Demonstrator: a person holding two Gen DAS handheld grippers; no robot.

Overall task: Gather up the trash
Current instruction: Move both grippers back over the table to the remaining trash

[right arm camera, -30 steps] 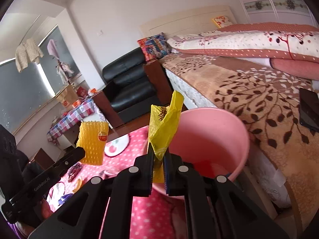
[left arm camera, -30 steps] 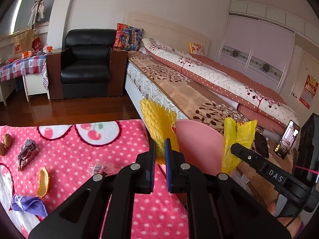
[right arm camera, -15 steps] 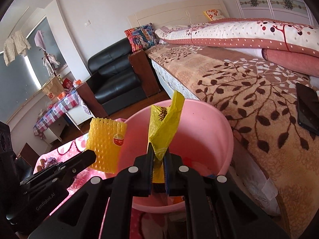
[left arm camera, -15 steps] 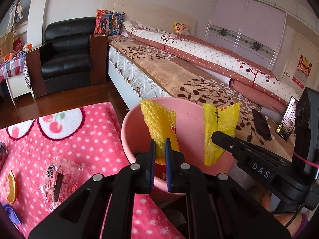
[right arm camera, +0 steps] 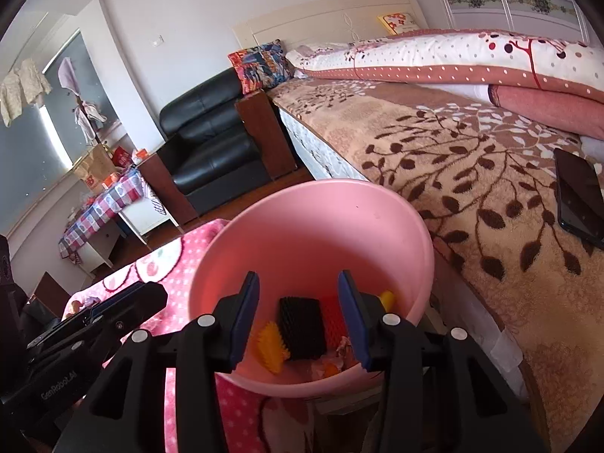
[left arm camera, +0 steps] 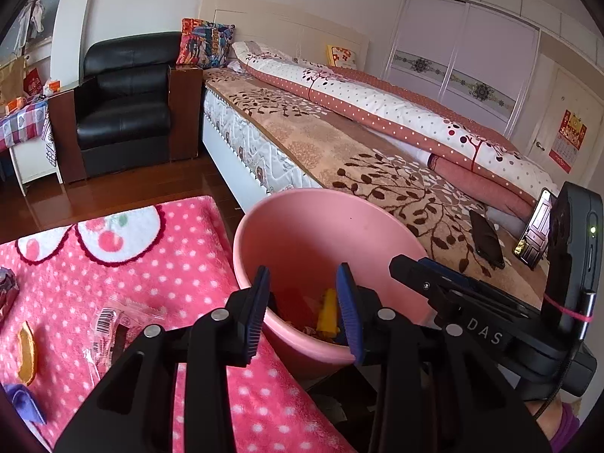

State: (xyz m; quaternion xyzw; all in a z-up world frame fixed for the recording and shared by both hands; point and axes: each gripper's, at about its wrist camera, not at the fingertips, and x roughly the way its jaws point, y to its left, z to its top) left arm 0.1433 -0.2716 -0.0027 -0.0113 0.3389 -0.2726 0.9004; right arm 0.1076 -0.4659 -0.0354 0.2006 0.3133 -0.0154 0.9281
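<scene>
A pink bucket [left arm camera: 321,226] stands between the pink dotted cloth and the bed; it also shows in the right wrist view [right arm camera: 302,234]. Both grippers hang over its near rim. My left gripper [left arm camera: 302,309] is open and empty. My right gripper [right arm camera: 298,313] is open and empty. Inside the bucket lie a yellow foam net [right arm camera: 270,343], a black foam net [right arm camera: 302,326], a red net [right arm camera: 332,317] and a yellow wrapper [left arm camera: 327,311]. On the cloth lie a clear wrapper [left arm camera: 117,324], an orange peel [left arm camera: 27,351] and a purple scrap [left arm camera: 26,402].
The pink dotted cloth [left arm camera: 158,256] covers the table at the left. A bed [left arm camera: 377,173] with a brown blanket runs along the right, with a black phone [right arm camera: 577,196] on it. A black armchair [left arm camera: 124,113] stands behind, across a wooden floor.
Both grippers have opened. The yellow foam net left the left gripper and the yellow wrapper left the right gripper; both now lie in the bucket.
</scene>
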